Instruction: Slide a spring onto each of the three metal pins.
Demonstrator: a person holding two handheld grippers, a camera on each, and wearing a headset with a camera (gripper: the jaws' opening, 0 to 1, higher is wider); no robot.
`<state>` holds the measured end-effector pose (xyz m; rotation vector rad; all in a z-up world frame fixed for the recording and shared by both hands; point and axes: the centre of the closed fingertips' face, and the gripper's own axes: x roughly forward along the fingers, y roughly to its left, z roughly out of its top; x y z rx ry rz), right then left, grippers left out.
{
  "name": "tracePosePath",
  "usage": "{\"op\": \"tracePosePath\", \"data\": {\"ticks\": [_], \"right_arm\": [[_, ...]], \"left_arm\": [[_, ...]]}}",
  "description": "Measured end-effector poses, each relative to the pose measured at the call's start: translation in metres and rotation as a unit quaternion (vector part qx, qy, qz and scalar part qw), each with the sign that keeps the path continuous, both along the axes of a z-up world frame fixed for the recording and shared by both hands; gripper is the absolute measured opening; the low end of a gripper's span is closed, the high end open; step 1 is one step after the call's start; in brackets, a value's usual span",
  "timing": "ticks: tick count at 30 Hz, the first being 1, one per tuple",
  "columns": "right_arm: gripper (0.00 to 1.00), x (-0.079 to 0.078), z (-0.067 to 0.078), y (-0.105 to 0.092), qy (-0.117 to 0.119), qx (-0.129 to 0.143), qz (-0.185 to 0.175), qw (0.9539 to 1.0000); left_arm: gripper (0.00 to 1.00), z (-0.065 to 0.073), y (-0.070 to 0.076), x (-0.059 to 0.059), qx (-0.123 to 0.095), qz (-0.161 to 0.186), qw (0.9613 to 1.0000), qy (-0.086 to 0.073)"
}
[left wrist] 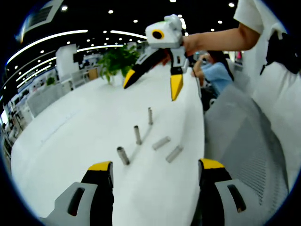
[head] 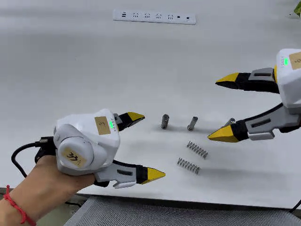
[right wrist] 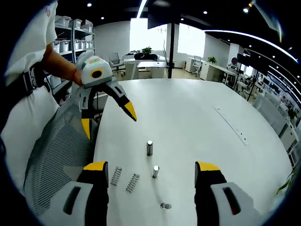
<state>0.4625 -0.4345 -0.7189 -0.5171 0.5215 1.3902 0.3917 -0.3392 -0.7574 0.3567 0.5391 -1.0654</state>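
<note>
We note three short metal pins upright on the smooth white counter. The one nearest the left claw looks ribbed, and the farthest is half hidden behind the right claw. Two coiled wire springs lie loose beside the pins, between the claws. Both claws gape wide (nothing held).

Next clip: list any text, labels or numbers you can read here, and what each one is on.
"44", handwritten, likely but not certain: round-end sticker on the left gripper.
Top sticker on that gripper: handwritten mark, too blurred to read.
Edge sticker on the right gripper: cut off by the picture's edge, unreadable.
Power strip: markings too small to read.
</note>
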Motion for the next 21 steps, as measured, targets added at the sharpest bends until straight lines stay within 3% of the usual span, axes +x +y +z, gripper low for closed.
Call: {"op": "tracePosePath", "data": {"ticks": [6, 9, 12, 18, 21], "right_arm": [[0.83, -0.013, -0.001, -0.019, 0.006, 0.022, -0.013, 0.9996], [0.87, -0.018, 0.001, -0.027, 0.011, 0.043, -0.023, 0.9987], [0.89, -0.022, -0.003, -0.039, 0.01, 0.048, -0.033, 0.9983], [0.9, -0.027, -0.008, -0.061, 0.017, 0.054, -0.059, 0.9966], [0.9, -0.029, -0.011, -0.069, 0.018, 0.056, -0.07, 0.9958]], "left_arm": [[0.7, -0.007, -0.008, -0.005, 0.032, -0.04, 0.9987, -0.007], [0.63, -0.011, -0.014, -0.008, 0.047, -0.063, 0.9969, -0.007], [0.6, -0.016, -0.023, -0.009, 0.062, -0.087, 0.9942, -0.007], [0.49, -0.033, -0.038, -0.012, 0.102, -0.139, 0.9851, -0.002], [0.41, -0.044, -0.045, -0.011, 0.127, -0.164, 0.9782, -0.004]]}}
